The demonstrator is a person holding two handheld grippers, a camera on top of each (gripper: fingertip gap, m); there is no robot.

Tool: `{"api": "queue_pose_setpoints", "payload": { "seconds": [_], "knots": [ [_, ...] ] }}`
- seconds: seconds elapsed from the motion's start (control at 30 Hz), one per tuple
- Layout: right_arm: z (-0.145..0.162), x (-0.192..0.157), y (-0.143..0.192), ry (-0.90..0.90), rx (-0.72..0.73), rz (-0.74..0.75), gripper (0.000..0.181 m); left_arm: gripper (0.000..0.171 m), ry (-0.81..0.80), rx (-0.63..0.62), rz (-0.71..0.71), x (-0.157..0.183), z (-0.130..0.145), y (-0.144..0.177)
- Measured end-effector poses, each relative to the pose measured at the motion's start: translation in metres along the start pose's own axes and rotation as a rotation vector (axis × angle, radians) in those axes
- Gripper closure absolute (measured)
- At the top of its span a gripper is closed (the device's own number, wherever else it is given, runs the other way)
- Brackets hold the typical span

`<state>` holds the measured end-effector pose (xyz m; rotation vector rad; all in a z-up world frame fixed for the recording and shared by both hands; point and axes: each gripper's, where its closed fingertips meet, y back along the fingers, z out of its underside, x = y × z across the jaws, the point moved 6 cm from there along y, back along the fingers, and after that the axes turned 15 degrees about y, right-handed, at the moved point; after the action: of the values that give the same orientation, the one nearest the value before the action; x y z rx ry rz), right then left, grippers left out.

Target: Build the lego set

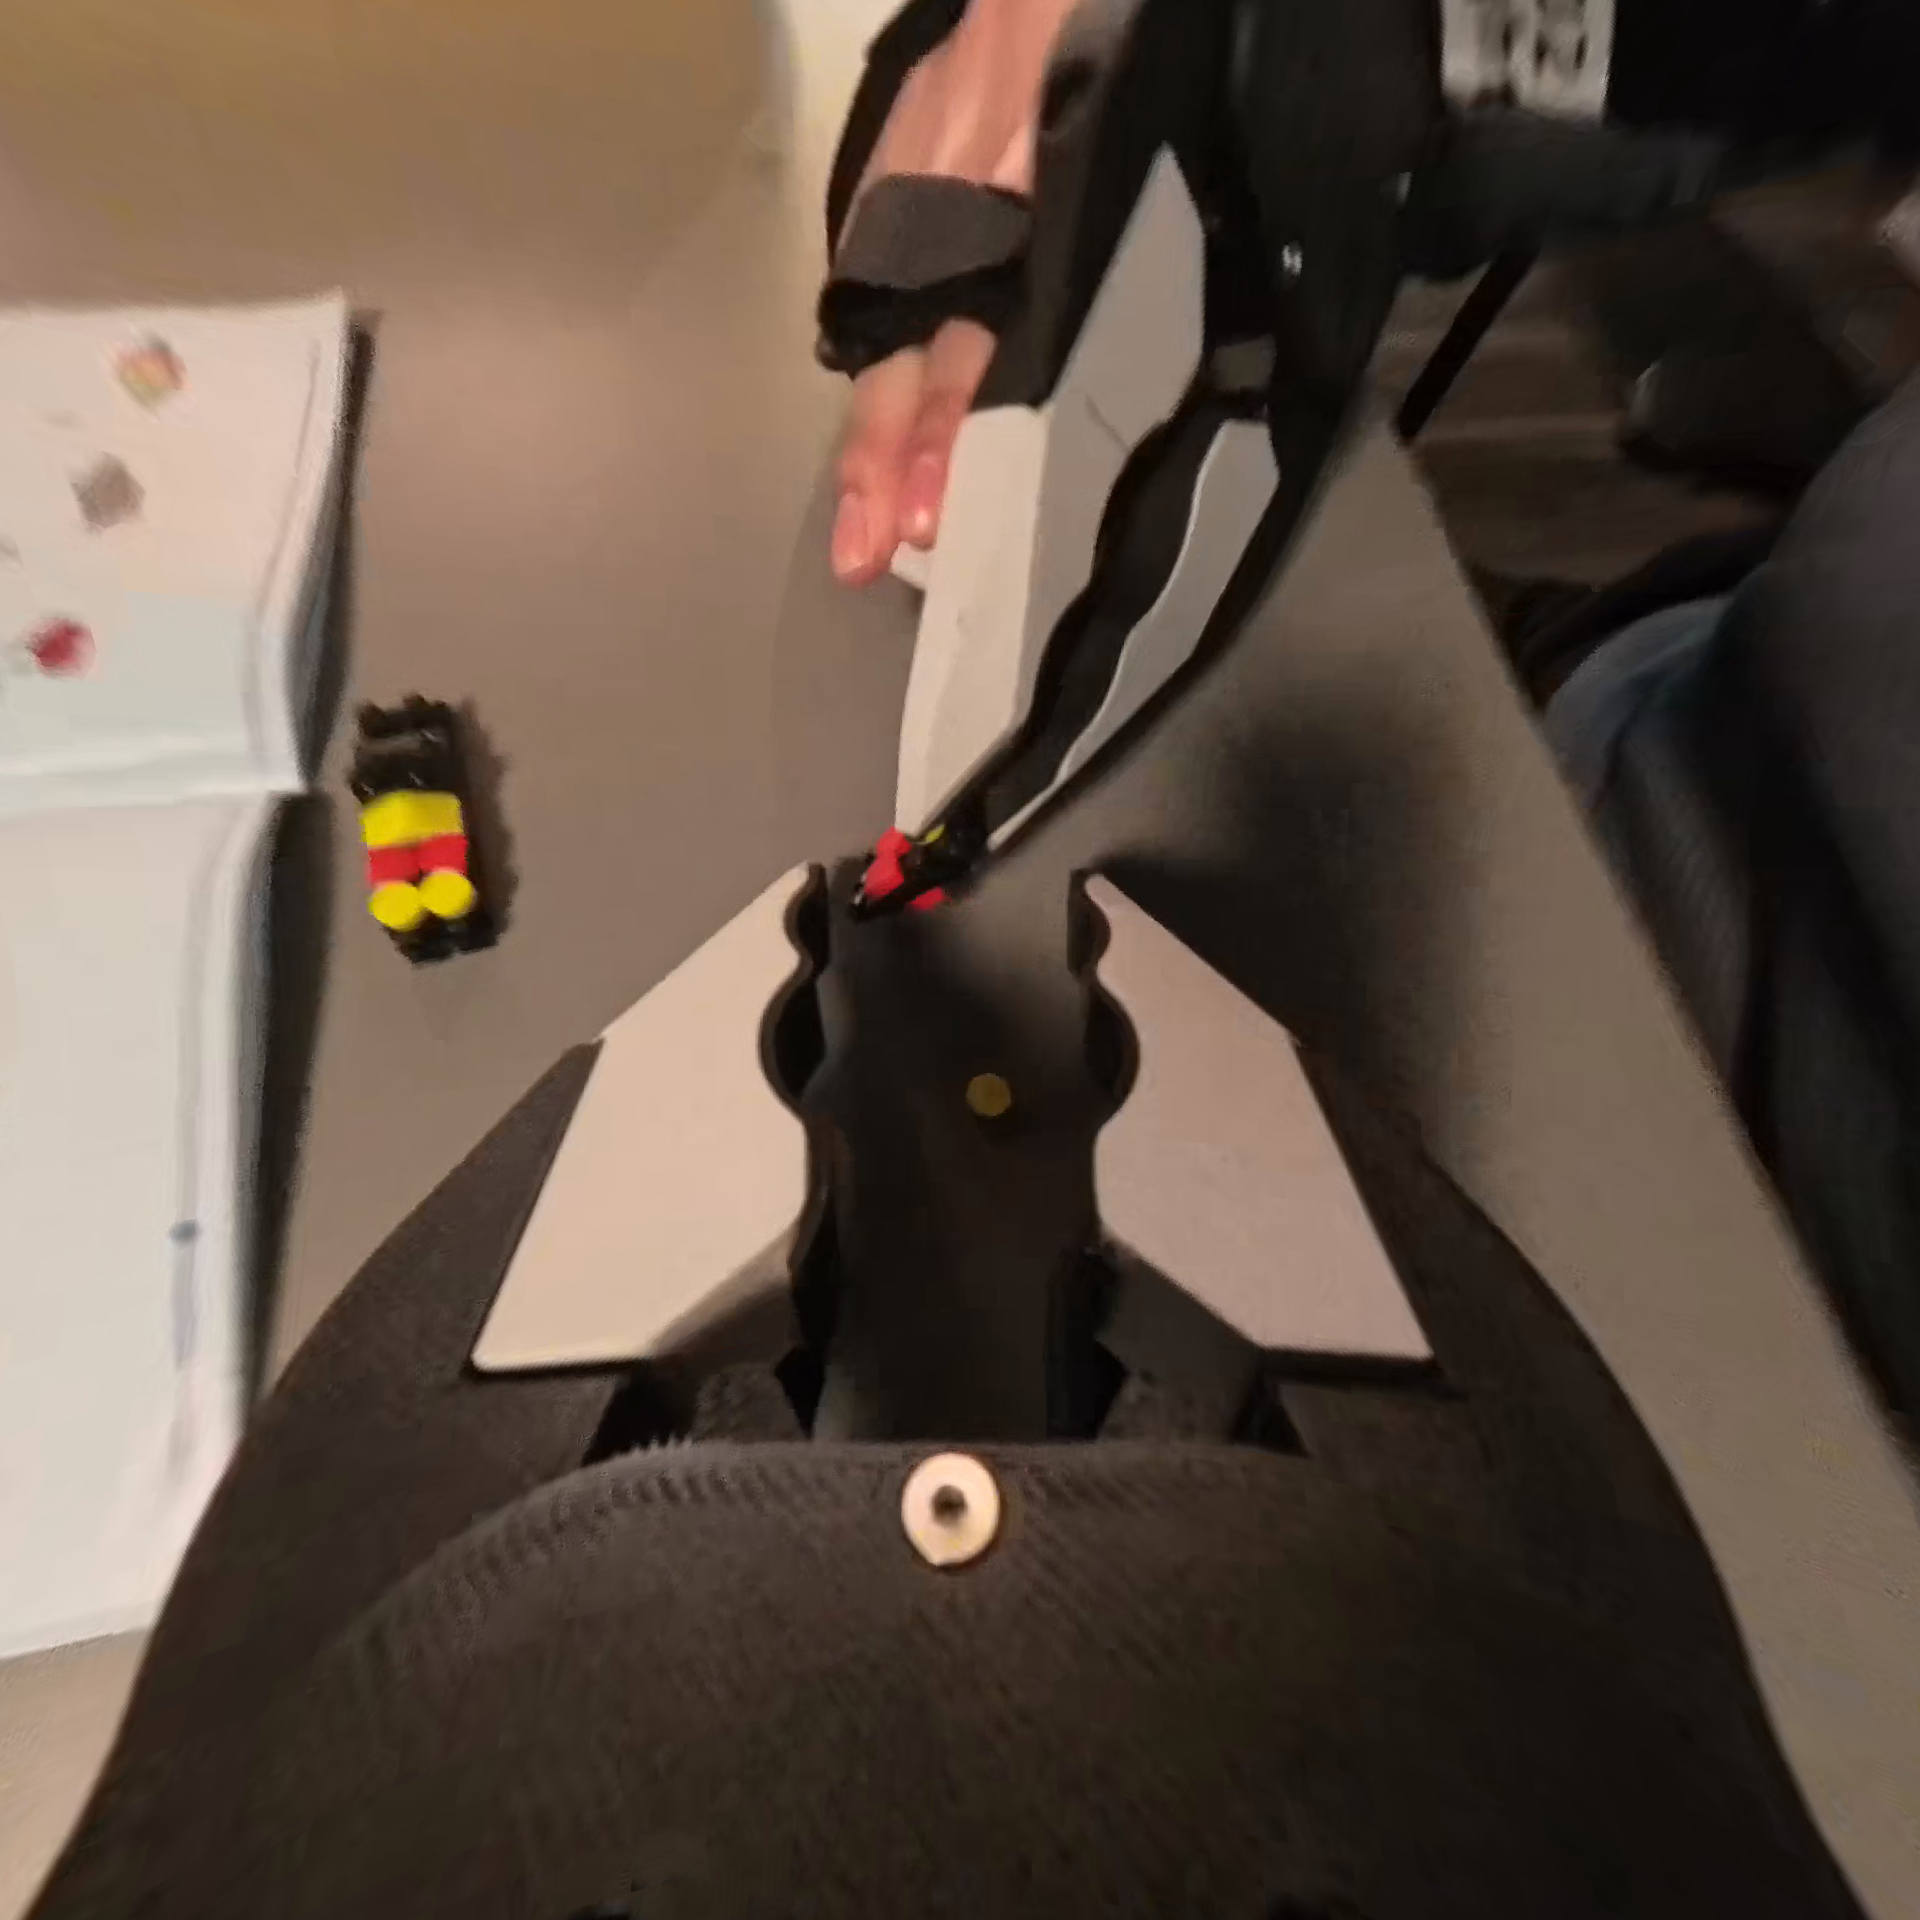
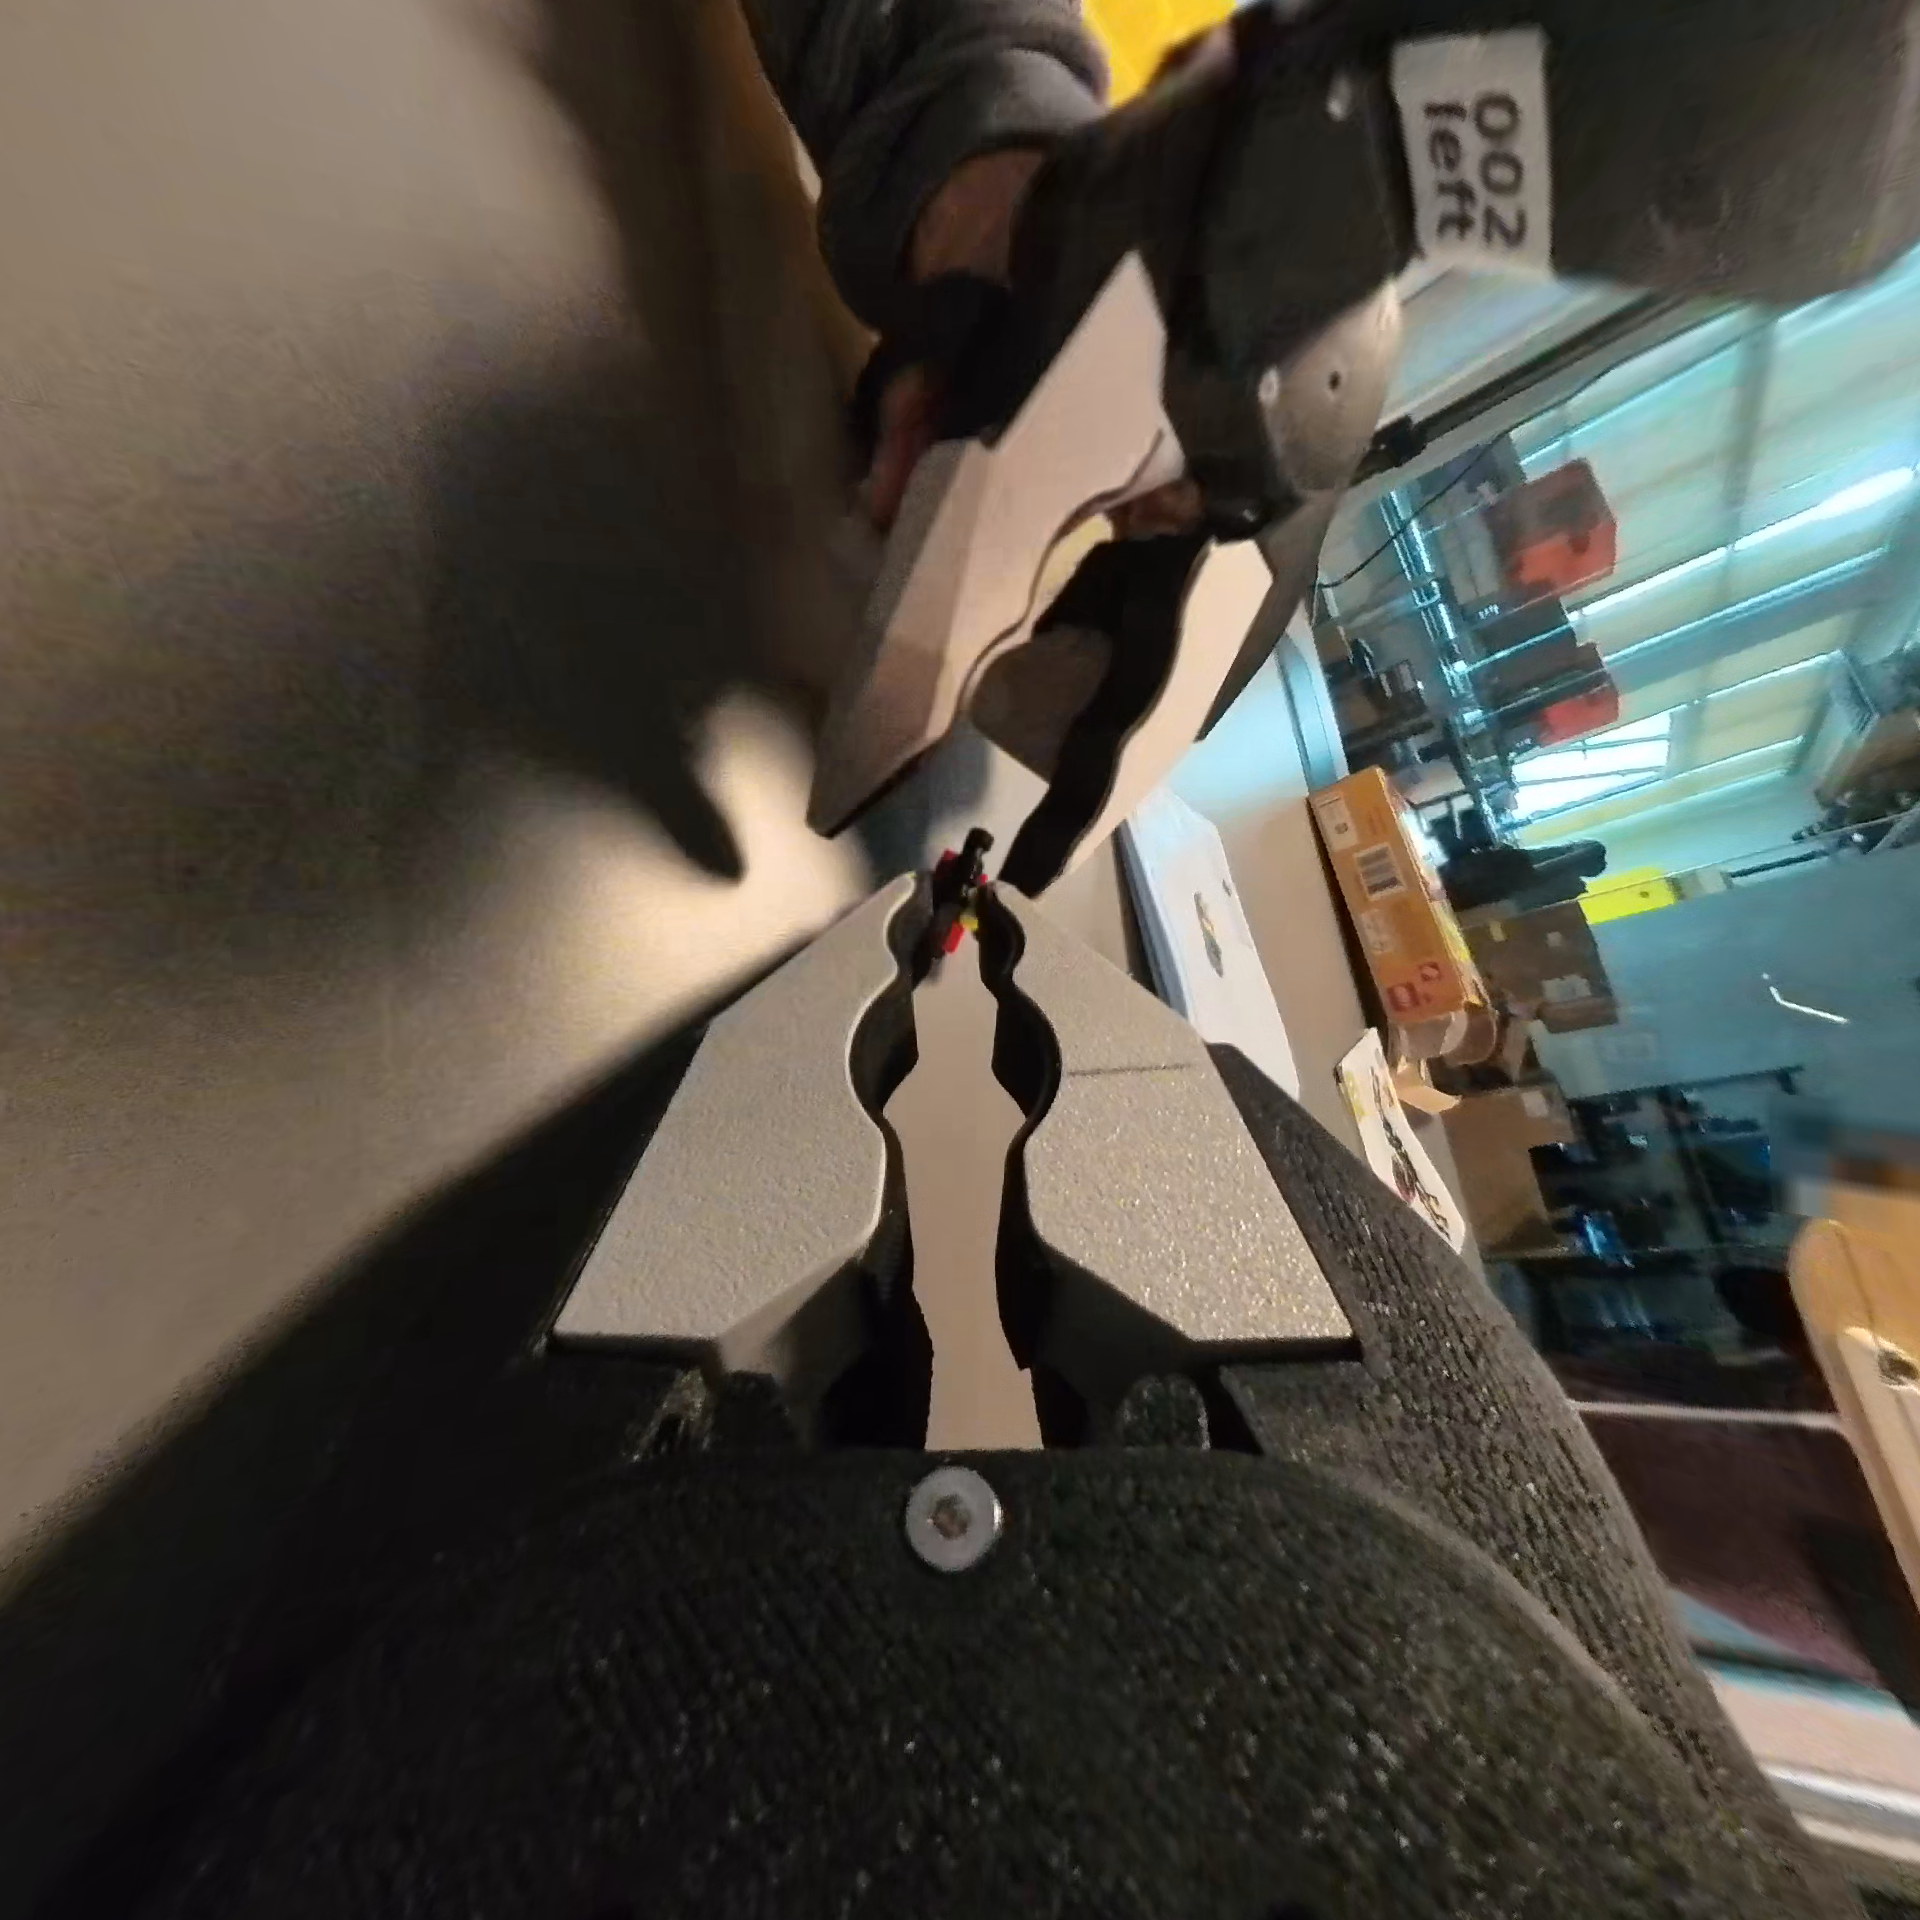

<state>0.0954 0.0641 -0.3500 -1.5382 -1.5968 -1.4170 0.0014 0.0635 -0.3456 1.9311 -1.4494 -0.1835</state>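
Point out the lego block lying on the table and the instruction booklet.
lego block point(image 1: 426, 831), left wrist view, on its yellow top brick.
instruction booklet point(image 1: 135, 644), left wrist view, on the open page.

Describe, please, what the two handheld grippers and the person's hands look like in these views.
Both grippers share one design: the left gripper and right gripper have pale grey flat fingers with wavy black inner edges, on rough black textured bodies with a silver screw. The left gripper's body carries a white label. The hand wears a black strap, and a grey sleeve shows.
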Motion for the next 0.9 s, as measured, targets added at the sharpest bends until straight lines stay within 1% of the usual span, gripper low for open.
{"api": "queue_pose_setpoints", "payload": {
  "seconds": [0.1, 0.17, 0.27, 0.37, 0.5, 0.67, 0.8, 0.9],
  "knots": [
    [-0.001, 0.001, 0.003, 0.0, 0.03, 0.005, 0.175, 0.127, -0.285, 0.028, -0.175, 0.003, 0.002, -0.001],
    [-0.003, 0.002, 0.004, -0.007, 0.049, 0.009, 0.175, 0.132, -0.386, 0.063, -0.197, 0.01, 0.002, -0.003],
    [-0.004, 0.005, 0.007, -0.033, 0.08, 0.021, 0.175, 0.141, -0.409, 0.07, -0.2, 0.011, 0.002, -0.003],
    [-0.007, 0.007, 0.01, -0.055, 0.118, 0.024, 0.175, 0.159, -0.423, 0.11, -0.199, 0.011, 0.0, 0.0],
    [-0.008, 0.009, 0.012, -0.064, 0.128, 0.045, 0.175, 0.161, -0.476, 0.14, -0.228, 0.013, -0.001, 0.001],
    [-0.009, 0.015, 0.016, -0.098, 0.15, 0.08, 0.174, 0.163, -0.564, 0.203, -0.304, 0.017, -0.005, 0.004],
    [-0.008, 0.016, 0.016, -0.158, 0.16, 0.048, 0.175, 0.163, -0.651, 0.201, -0.37, 0.019, -0.005, 0.003],
    [-0.007, 0.014, 0.015, -0.139, 0.14, 0.037, 0.175, 0.163, -0.682, 0.185, -0.397, 0.018, -0.003, 0.001]
  ]
}}
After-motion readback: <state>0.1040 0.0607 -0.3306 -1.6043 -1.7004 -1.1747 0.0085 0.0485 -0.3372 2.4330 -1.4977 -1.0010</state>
